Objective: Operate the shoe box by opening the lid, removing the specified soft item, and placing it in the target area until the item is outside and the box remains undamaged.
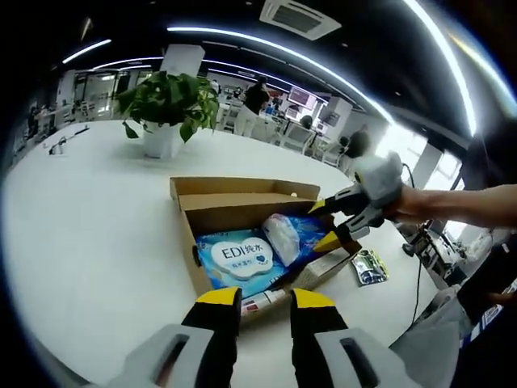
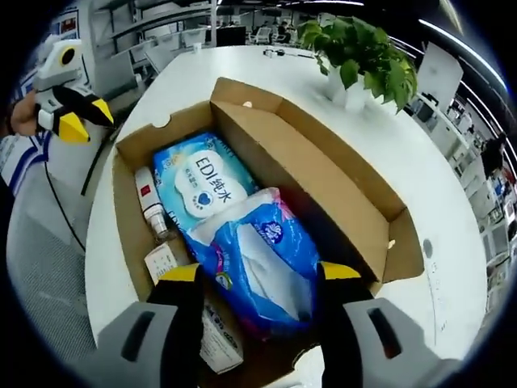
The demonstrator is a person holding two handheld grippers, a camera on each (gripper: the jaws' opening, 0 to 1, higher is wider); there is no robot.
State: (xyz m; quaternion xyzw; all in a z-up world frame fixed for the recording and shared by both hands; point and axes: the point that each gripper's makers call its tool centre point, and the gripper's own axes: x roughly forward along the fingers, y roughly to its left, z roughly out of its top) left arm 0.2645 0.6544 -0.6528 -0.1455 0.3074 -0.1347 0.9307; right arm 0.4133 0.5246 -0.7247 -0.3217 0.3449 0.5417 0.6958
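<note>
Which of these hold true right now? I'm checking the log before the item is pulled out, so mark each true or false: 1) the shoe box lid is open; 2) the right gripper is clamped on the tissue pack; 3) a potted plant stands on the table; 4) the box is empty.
1) True: the shoe box has its lid folded back.
2) False: the right gripper has its jaws open, straddling the blue tissue pack without closing on it.
3) True: the potted plant stands on the white table beyond the box.
4) False: it also holds a wet-wipes pack and a small tube.
</note>
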